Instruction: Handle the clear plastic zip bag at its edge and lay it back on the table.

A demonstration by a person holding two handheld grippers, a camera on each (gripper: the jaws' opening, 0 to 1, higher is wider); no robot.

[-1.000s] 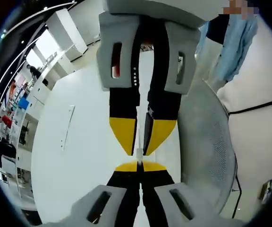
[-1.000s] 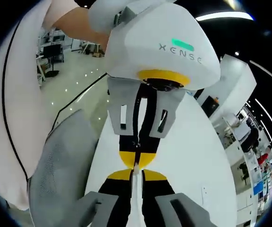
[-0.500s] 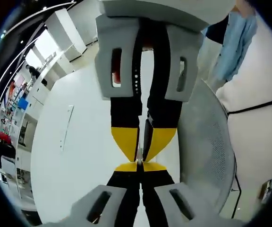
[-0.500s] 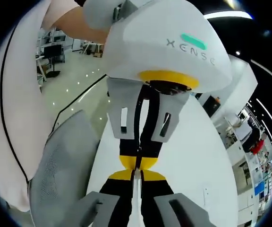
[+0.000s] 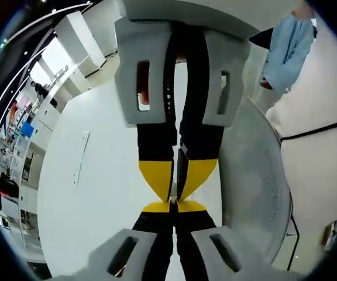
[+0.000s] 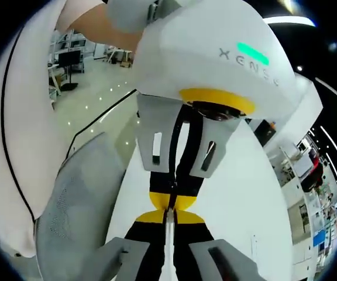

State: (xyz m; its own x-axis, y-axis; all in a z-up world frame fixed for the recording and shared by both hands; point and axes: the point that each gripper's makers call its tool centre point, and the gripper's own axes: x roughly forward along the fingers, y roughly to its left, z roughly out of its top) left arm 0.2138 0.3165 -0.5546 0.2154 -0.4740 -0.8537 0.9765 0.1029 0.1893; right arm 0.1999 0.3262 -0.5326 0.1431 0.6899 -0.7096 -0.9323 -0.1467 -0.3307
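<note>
The clear plastic zip bag (image 5: 175, 168) shows edge-on, as a thin pale strip caught between the jaws. In the left gripper view my left gripper (image 5: 172, 206) rises from the bottom, shut on that edge. My right gripper (image 5: 174, 191) comes down from the top, its yellow tips almost touching the left ones and also shut on the bag. In the right gripper view the bag (image 6: 167, 237) runs as a thin line between the jaws of my right gripper (image 6: 168, 218), and the left gripper (image 6: 171, 202) meets it tip to tip from above. Most of the bag is hidden.
A white table (image 5: 104, 193) (image 6: 244, 193) lies under both grippers, with a narrow pale strip (image 5: 81, 158) on it. A grey mesh chair back (image 5: 256, 175) (image 6: 81, 199) stands beside the table, next to a person in white clothes (image 5: 320, 158).
The opposite gripper looms slightly larger in each view, so the two have drawn a little closer. Both stay shut on the bag's edge.
</note>
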